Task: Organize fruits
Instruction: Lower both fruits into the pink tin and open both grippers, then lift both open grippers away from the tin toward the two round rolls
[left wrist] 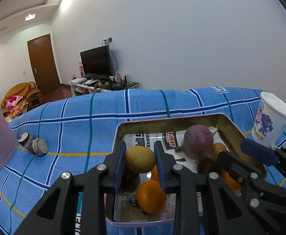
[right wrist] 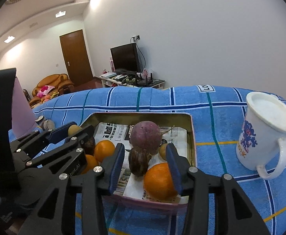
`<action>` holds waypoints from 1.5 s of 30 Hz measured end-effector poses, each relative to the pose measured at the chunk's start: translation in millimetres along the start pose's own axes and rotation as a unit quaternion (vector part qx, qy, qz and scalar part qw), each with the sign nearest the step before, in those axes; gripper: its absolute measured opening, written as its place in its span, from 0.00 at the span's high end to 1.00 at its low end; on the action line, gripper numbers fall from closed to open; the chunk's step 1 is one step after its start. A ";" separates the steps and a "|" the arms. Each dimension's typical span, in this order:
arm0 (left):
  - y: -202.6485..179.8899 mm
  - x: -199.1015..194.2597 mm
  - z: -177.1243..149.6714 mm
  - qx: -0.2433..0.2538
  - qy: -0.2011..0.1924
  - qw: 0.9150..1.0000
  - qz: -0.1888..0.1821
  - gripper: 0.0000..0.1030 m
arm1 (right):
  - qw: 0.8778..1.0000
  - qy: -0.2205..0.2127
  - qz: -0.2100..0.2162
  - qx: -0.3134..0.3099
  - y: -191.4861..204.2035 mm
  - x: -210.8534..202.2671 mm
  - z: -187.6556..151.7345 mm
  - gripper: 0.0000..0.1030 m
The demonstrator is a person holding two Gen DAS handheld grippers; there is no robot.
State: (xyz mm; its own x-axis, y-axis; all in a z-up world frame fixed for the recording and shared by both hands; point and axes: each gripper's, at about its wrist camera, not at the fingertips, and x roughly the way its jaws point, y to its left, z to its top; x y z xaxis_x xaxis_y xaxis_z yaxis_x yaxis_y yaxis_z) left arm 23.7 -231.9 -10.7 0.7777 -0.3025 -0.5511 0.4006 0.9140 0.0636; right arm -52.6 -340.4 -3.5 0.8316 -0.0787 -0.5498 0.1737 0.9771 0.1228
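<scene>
You are holding a small yellow-green fruit [left wrist: 140,159] pinched in the left claw [left wrist: 140,162], poised above the near end of the tin tray [left wrist: 235,126] on the blue-checked table [left wrist: 74,121], while the right claw [right wrist: 146,166] is standing part-open around a brown fruit [right wrist: 139,161], gripping nothing. You are best lowering the left fruit into bare newspaper [left wrist: 143,137] before releasing. An orange [left wrist: 150,196] is sitting directly beneath it, so a drop there risks it rolling.
</scene>
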 end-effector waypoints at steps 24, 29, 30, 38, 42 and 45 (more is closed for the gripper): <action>-5.5 -17.2 -4.5 0.011 -0.029 0.999 0.031 0.00 | 0.983 -0.123 -0.133 0.038 -15.9 -45.3 1.9 0.24; -1.8 -24.2 -5.5 0.001 -0.045 0.998 0.040 0.00 | 0.974 -0.139 -0.176 0.015 -9.5 -50.5 0.7 0.24; -1.2 -24.5 -5.6 -0.001 -0.046 0.998 0.042 0.00 | 0.974 -0.139 -0.178 0.019 -11.5 -51.6 1.0 0.24; -0.4 -24.2 -5.2 -0.002 -0.048 0.998 0.046 0.00 | 0.982 -0.117 -0.142 0.039 -19.9 -44.4 2.4 0.24; -3.7 -26.7 -7.6 0.009 -0.051 0.998 0.045 0.00 | 0.983 -0.113 -0.142 0.038 -18.9 -44.3 1.2 0.24; -2.4 -28.8 -9.5 0.007 -0.053 0.998 0.043 0.00 | 0.983 -0.115 -0.139 0.034 -16.6 -45.5 -0.6 0.24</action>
State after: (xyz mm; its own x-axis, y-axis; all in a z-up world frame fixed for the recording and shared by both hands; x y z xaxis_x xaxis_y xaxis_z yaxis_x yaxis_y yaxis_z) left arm -4.2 -222.9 -2.9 0.8554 -0.2514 -0.4528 0.3372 0.9340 0.1184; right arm -93.7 -352.9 19.0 0.8426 -0.3920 -0.3692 0.4402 0.8963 0.0530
